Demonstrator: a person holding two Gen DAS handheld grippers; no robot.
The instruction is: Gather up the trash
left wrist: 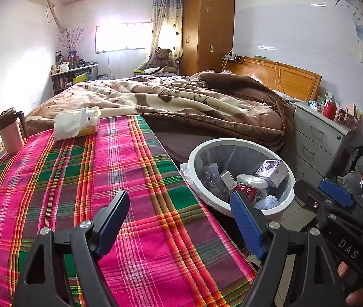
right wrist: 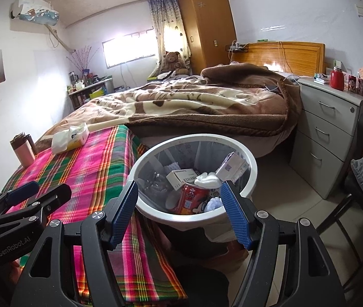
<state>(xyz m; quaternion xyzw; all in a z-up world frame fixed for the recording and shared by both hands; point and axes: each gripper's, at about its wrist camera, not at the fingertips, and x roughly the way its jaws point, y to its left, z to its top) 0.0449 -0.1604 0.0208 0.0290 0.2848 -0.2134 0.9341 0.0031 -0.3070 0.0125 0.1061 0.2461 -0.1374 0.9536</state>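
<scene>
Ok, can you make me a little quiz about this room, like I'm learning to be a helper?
1. True or false: the left gripper and the right gripper are both open and hold nothing.
2. Where does the red can lie? A) on the plaid cloth B) in the white bin C) on the drawers
3. Fill in: beside the pink mug on the plaid cloth sits a pack of ______.

Key
1. True.
2. B, in the white bin, with small boxes and white wads.
3. Tissues.
</scene>
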